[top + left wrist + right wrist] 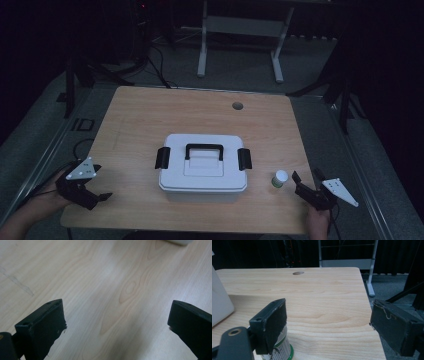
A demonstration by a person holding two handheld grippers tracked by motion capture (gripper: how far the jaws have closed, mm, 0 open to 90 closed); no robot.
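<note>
High view shows the bottle [280, 178], small with a white cap, standing on the bench [150, 115] near its right near corner, just right of the white box [202, 172]. The right gripper [305, 186] is just beside the bottle, fingers wide, not holding it. The left gripper [97, 196] is near the left near edge, fingers wide, holding nothing.

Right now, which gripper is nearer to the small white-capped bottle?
Right. The right gripper is open just beside the bottle; the left gripper is open beyond the white box.
</note>
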